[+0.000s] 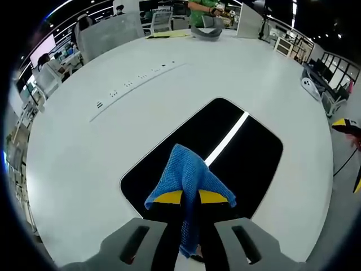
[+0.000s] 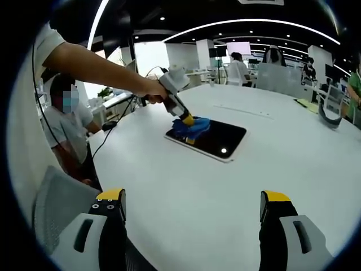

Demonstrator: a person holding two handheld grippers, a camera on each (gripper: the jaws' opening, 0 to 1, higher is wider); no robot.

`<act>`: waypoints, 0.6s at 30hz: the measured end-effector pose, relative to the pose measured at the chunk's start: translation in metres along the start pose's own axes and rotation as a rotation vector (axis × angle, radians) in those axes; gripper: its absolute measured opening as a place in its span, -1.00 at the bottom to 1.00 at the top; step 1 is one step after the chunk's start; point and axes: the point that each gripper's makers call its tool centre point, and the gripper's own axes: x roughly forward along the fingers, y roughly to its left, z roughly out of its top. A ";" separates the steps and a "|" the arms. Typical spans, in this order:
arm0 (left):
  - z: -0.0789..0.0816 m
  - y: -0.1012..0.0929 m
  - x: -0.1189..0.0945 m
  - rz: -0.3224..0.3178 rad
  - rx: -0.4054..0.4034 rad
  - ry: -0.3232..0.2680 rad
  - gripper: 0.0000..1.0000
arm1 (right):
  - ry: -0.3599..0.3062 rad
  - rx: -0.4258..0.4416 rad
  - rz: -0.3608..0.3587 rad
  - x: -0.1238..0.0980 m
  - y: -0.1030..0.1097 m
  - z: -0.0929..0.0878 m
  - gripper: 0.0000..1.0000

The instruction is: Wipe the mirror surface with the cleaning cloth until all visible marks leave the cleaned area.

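A dark rectangular mirror (image 1: 225, 147) lies flat on a large white table (image 1: 84, 169), a bright ceiling light reflected as a stripe across it. The left gripper (image 1: 190, 197) presses a bunched blue cleaning cloth (image 1: 189, 175) onto the mirror's near end; its yellow-tipped jaws are closed tight on the cloth. In the right gripper view, the same gripper and cloth (image 2: 192, 127) sit at the mirror's (image 2: 217, 138) left end, a person's hand (image 2: 152, 90) guiding them.

The mirror appears loose, so a hard push could slide it across the table. The cloth is only pinched at its folds and might slip free.

The right gripper (image 2: 192, 214) hovers over bare table, well apart from the mirror, jaws spread wide and holding nothing.
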 end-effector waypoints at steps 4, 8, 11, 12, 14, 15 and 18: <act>-0.001 -0.002 -0.001 -0.001 -0.002 0.002 -0.87 | 0.001 0.000 -0.001 0.000 -0.001 0.000 0.98; -0.001 -0.003 -0.001 -0.001 -0.003 0.000 -0.87 | 0.004 -0.001 0.000 0.000 -0.001 0.001 0.98; -0.002 -0.004 -0.001 -0.002 -0.010 -0.003 -0.87 | 0.005 -0.003 0.003 0.000 -0.001 0.001 0.98; -0.002 -0.004 -0.001 -0.002 -0.011 -0.004 -0.87 | 0.005 -0.005 0.003 0.000 -0.002 0.002 0.98; -0.002 -0.004 -0.001 -0.002 -0.012 -0.003 -0.87 | 0.005 -0.005 0.004 0.000 -0.002 0.003 0.98; -0.002 -0.004 -0.001 -0.002 -0.012 -0.004 -0.87 | 0.003 -0.006 0.004 0.000 -0.002 0.004 0.98; -0.002 -0.005 -0.001 -0.003 -0.014 -0.004 -0.87 | 0.003 -0.009 0.004 0.000 -0.003 0.005 0.98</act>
